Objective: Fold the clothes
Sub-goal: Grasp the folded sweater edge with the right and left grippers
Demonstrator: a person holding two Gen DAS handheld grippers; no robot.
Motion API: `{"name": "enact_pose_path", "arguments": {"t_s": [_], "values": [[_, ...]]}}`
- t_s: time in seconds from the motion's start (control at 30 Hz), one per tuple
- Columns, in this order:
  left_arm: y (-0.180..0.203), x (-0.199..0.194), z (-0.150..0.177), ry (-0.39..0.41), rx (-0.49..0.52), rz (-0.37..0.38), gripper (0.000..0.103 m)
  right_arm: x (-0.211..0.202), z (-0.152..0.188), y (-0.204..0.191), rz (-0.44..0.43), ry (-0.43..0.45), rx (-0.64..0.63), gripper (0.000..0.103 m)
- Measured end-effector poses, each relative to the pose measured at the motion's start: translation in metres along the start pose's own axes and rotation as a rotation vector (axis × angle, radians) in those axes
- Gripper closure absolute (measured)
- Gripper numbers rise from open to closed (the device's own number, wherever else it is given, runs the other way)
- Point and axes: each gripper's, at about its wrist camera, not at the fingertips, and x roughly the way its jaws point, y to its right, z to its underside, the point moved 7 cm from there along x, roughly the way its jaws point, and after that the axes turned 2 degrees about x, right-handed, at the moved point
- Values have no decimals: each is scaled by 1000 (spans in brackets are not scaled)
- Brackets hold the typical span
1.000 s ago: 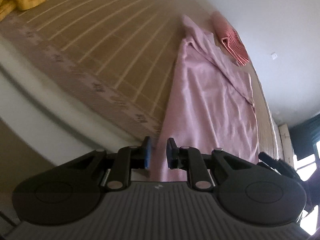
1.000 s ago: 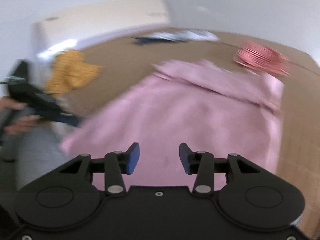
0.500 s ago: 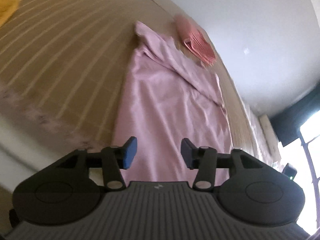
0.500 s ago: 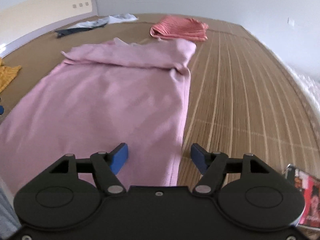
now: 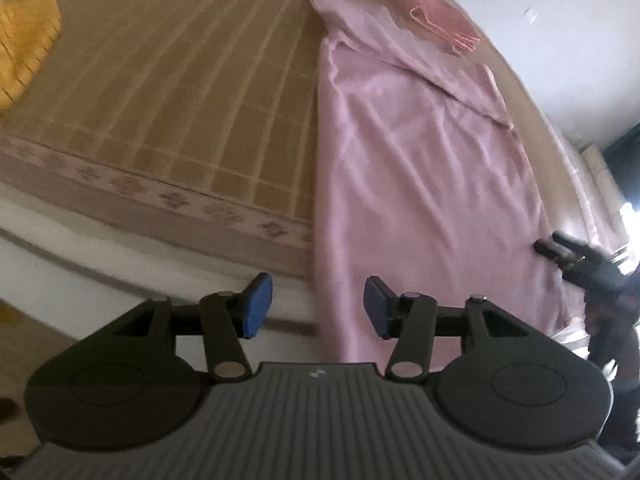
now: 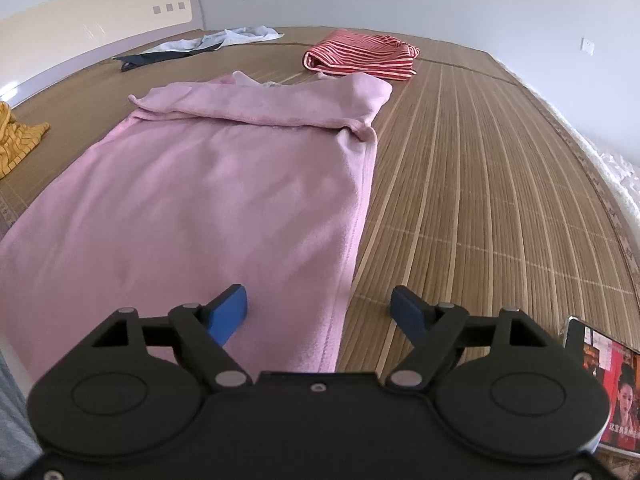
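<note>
The pink garment [image 6: 224,184] is lying flat, its top folded over. We are holding both the left gripper [image 5: 318,306] and the right gripper [image 6: 320,308] wide apart at its near hem.

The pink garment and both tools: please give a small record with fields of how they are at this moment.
surface: bamboo mat on a bed
pink garment: spread flat, far end folded over
left tool: open, at the garment's near left edge, holding nothing
right tool: open, straddling the garment's near right edge, holding nothing
behind garment: red striped garment, folded
also on mat: yellow garment, phone
</note>
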Motion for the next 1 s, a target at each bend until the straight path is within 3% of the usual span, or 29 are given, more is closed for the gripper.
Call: {"name": "enact_pose_path", "arguments": {"t_s": [0.07, 0.1, 0.2, 0.47, 0.73, 0.83, 0.9, 1.0], "values": [[-1, -9, 5, 3, -86, 122, 42, 0, 0, -1, -5, -3, -4, 22], [0, -10, 7, -2, -91, 135, 40, 0, 0, -2, -9, -6, -5, 22], [4, -6, 13, -39, -59, 81, 30, -3, -2, -1, -40, -10, -1, 23], [9, 18, 20, -95, -38, 6, 29, -38, 5, 9, -193, -23, 112, 28], [20, 29, 21, -87, 22, -11, 31, -57, 31, 9, -152, -97, 88, 38], [25, 31, 22, -82, 63, -28, 36, -64, 37, 6, -152, -105, 78, 43], [28, 33, 22, -80, 89, -37, 50, -65, 40, -1, -147, -111, 39, 54], [31, 32, 25, -71, 116, -58, 55, -65, 44, -12, -118, -114, -32, 65]]}}
